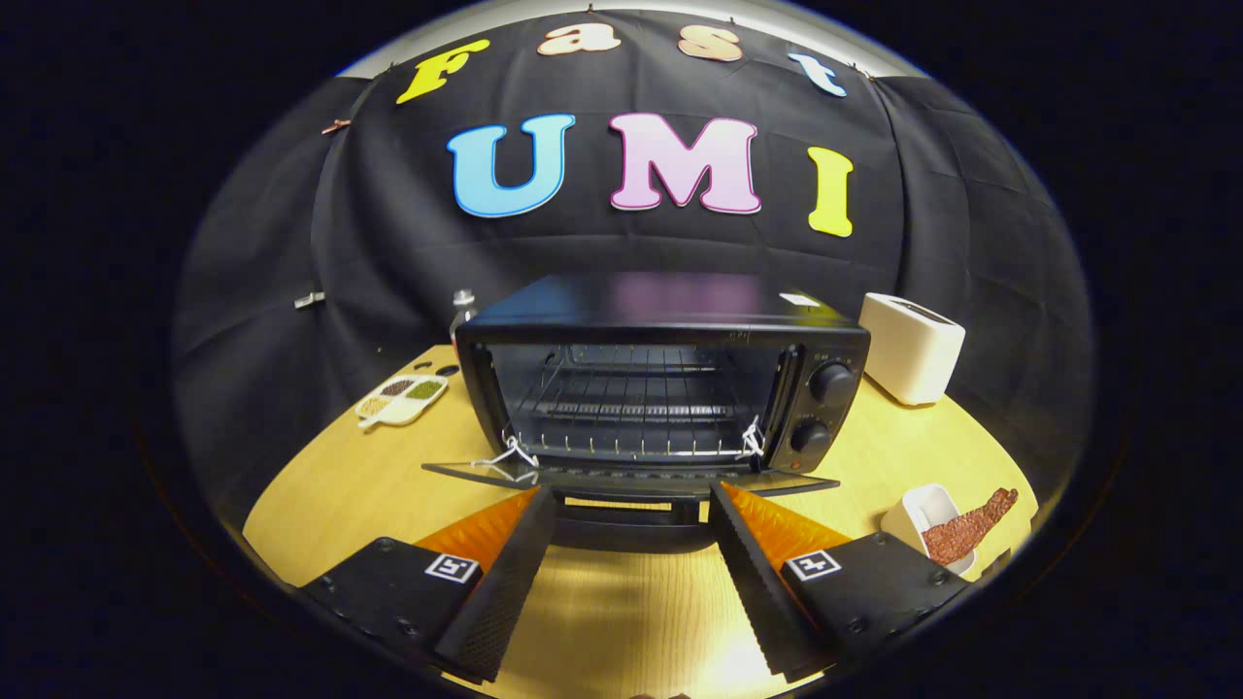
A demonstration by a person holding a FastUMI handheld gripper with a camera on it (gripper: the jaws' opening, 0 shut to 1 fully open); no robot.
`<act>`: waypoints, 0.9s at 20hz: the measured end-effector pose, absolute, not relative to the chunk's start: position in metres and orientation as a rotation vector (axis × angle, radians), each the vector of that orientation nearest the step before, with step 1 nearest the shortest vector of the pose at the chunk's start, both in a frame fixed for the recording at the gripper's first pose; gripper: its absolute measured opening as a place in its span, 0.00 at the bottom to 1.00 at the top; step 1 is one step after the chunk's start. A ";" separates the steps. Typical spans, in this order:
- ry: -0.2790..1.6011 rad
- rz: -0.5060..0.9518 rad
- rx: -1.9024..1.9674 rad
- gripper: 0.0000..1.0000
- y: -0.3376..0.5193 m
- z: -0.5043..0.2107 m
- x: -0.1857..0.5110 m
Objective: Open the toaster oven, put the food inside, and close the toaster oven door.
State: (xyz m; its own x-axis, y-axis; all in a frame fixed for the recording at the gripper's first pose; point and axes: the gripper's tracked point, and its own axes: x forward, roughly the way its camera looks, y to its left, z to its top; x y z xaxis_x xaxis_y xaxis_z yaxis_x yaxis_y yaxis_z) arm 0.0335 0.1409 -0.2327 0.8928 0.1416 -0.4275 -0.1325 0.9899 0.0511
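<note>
Toaster oven, black, stands at the middle of the wooden table with its door folded down flat and its wire rack bare. Just before the door's front edge, the gripper is spread wide with nothing between its black ribbed fingers. Food, a reddish-brown strip, leans out of a small white dish near the table's right edge; a white toaster sits at the back right and a divided tray at the left edge.
</note>
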 end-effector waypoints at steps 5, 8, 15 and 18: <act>0.524 0.209 -0.030 0.98 0.139 -0.280 0.000; 0.520 0.214 -0.029 0.98 0.133 -0.283 -0.008; 0.428 0.187 -0.054 0.98 0.083 -0.215 -0.024; 0.372 0.170 -0.086 0.98 0.046 -0.173 -0.015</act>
State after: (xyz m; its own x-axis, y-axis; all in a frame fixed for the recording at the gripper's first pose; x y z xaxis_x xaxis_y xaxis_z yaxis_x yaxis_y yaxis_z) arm -0.0152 0.0458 -0.1733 0.9175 0.1497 -0.3684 -0.1814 0.9820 -0.0527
